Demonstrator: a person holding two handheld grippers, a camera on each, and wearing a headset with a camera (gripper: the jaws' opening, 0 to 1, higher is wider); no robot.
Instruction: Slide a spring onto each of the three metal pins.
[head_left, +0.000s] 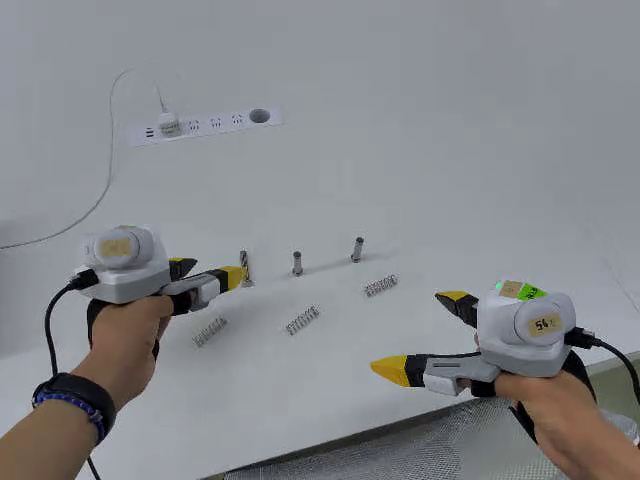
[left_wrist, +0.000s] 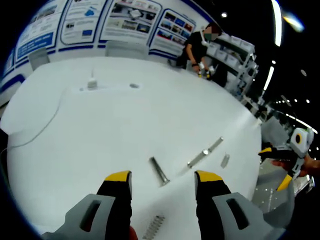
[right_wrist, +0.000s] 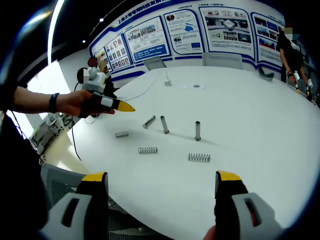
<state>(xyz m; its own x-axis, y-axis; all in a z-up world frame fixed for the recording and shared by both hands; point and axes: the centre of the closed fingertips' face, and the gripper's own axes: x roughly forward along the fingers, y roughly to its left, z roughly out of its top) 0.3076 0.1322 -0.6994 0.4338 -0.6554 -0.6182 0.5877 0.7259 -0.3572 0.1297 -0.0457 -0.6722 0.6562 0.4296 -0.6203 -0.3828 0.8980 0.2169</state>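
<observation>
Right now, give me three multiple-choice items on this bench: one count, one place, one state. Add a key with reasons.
1. How many metal pins stand upright?
A two; B three; C five.
2. Where are the springs?
A on the pins; B in a gripper; C loose on the table, on the person's side of the pins.
3. Right gripper state?
A open, empty; B shut on a spring; C shut on a pin.

Key:
1 B: the head view shows three pins in a row.
2 C: all three springs lie flat on the white top.
3 A: its yellow tips stand wide apart with nothing between them.
</observation>
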